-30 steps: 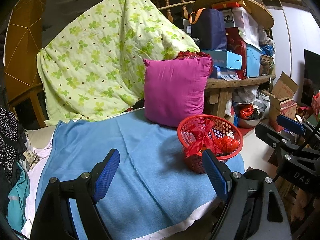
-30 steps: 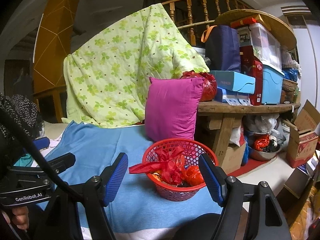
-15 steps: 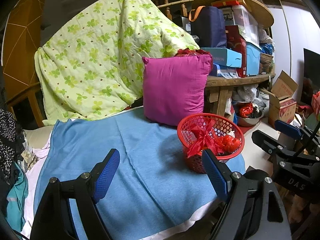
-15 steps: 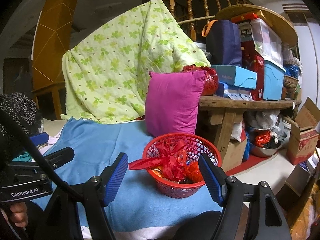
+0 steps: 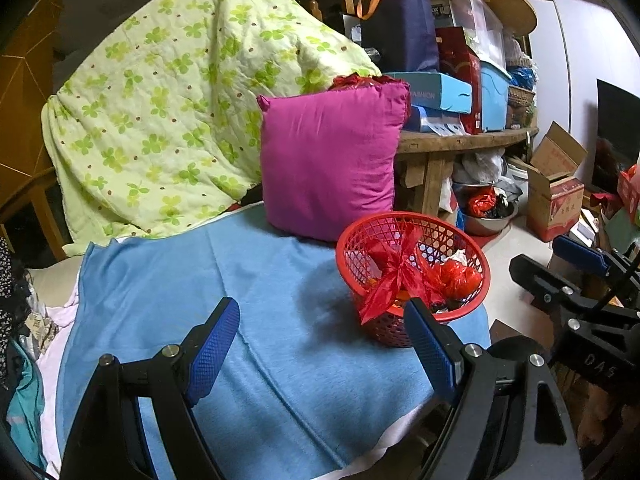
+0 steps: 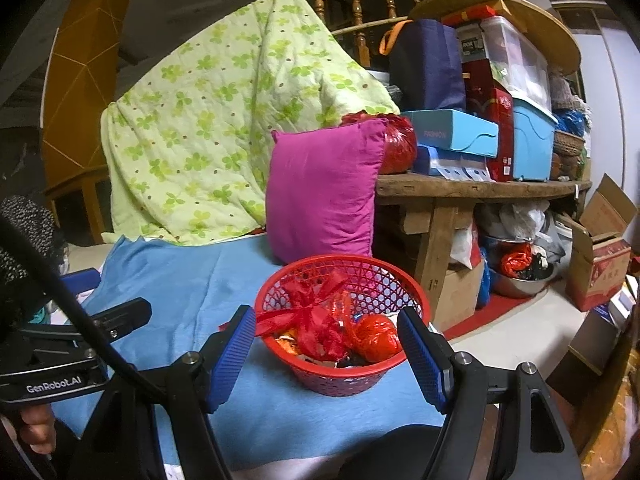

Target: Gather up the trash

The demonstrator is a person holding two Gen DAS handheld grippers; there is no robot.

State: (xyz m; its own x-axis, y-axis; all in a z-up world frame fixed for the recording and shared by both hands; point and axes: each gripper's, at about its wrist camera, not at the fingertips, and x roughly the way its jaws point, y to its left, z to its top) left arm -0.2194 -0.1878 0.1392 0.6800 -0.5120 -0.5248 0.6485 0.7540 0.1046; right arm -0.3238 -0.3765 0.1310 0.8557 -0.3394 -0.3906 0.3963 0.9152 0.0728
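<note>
A red mesh basket (image 5: 472, 256) (image 6: 404, 284) stands on the blue cloth (image 5: 248, 280) (image 6: 192, 276), near its right edge. Crumpled red plastic wrappers and ribbon (image 5: 400, 276) (image 6: 320, 320) and other scraps fill it. My left gripper (image 5: 324, 340) hangs open over the cloth, left of the basket and nearer than it, with nothing between its blue pads. My right gripper (image 6: 326, 344) is open too; the basket shows in the gap between its fingers, a little beyond the tips. Each gripper also appears at the edge of the other's view.
A magenta cushion (image 5: 328, 160) (image 6: 320, 192) leans behind the basket, beside a green flowered quilt (image 5: 172, 100). To the right, a wooden table (image 6: 480, 190) carries stacked boxes and bags. Cardboard boxes (image 5: 556, 196) and a steel bowl (image 6: 516, 284) sit on the floor. Clothes (image 5: 20, 320) lie left.
Both grippers have drifted forward and a little lower toward the basket, which now looks larger and closer. Their jaws have kept the same width.
</note>
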